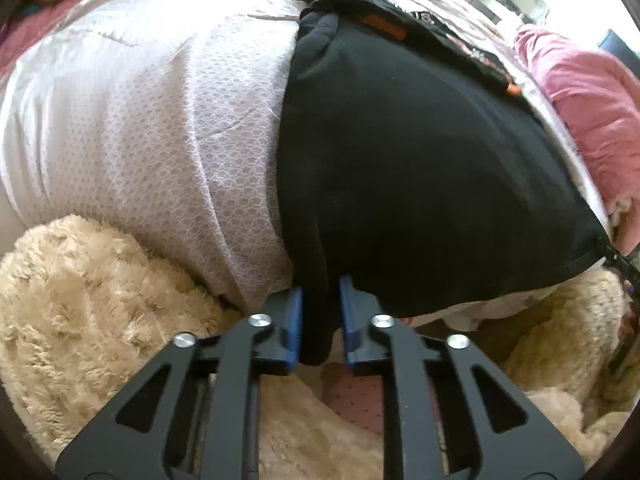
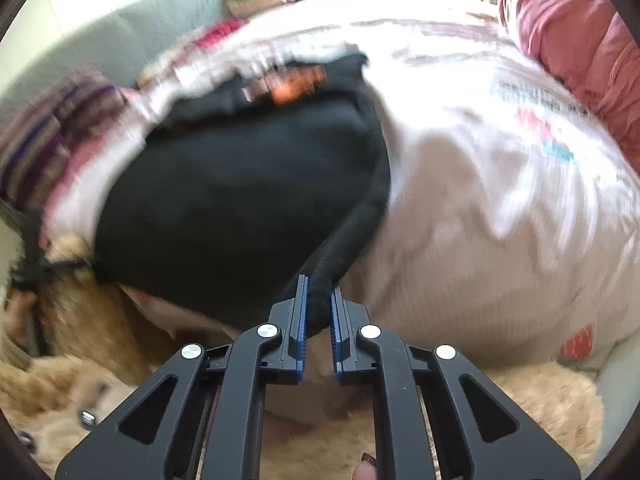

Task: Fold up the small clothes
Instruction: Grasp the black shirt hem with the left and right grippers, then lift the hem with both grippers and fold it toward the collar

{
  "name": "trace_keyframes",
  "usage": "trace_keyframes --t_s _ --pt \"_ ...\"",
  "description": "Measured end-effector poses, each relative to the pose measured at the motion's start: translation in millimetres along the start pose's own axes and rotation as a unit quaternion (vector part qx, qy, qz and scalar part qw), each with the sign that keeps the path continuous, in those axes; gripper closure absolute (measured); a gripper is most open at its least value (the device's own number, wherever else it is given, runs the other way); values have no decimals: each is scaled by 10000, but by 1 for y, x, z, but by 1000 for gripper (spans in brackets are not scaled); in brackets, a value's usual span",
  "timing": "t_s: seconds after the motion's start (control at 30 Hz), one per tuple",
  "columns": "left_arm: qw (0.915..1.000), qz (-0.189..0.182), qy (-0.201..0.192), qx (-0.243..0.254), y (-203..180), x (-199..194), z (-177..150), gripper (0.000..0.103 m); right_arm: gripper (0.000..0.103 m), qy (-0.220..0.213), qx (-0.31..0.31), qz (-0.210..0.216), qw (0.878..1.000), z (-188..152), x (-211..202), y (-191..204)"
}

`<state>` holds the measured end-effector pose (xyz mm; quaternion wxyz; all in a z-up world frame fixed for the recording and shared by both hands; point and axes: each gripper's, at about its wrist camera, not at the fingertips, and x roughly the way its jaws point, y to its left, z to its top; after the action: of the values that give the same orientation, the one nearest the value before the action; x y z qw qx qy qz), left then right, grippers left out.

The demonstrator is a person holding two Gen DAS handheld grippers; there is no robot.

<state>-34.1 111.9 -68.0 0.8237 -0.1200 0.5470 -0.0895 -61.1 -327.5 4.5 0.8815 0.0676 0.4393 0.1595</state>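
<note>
Left wrist view shows my left tongs (image 1: 320, 312) pinching one near corner of the black garment (image 1: 420, 168) on the bed (image 1: 160, 128), my right tongs (image 2: 319, 312) clamping the other, keeping the hem taut for folding.

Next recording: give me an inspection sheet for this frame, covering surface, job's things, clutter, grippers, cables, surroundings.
Surface: bed with pale patterned sheet, wrinkled.
Job's things: black garment spread on the sheet, near edge lifted at two corners; orange patch at its far end.
Clutter: fluffy cream blanket at the near edge; pink blanket beside the garment.
Grippers: left hand-held gripper and right hand-held gripper each pinch a garment corner.
Cables: nothing seen.
Surroundings: bright window, blurred shelves.
</note>
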Motion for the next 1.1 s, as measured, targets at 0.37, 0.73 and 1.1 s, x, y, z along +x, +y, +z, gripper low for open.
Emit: trace_keyframes --t_s 0.37,0.73,1.1 --pt "9962 -493 -718 -67 -1 -60 19 99 94 -893 338 348 9948 39 -27 -15" --pt "9852 -766 -1526 -171 -7 -88 80 99 94 -1610 414 244 9858 80 -34 -15" --pt "9751 -710 -2077 -329 -9 -97 131 99 94 -2060 278 -64 9781 147 -15 -6"
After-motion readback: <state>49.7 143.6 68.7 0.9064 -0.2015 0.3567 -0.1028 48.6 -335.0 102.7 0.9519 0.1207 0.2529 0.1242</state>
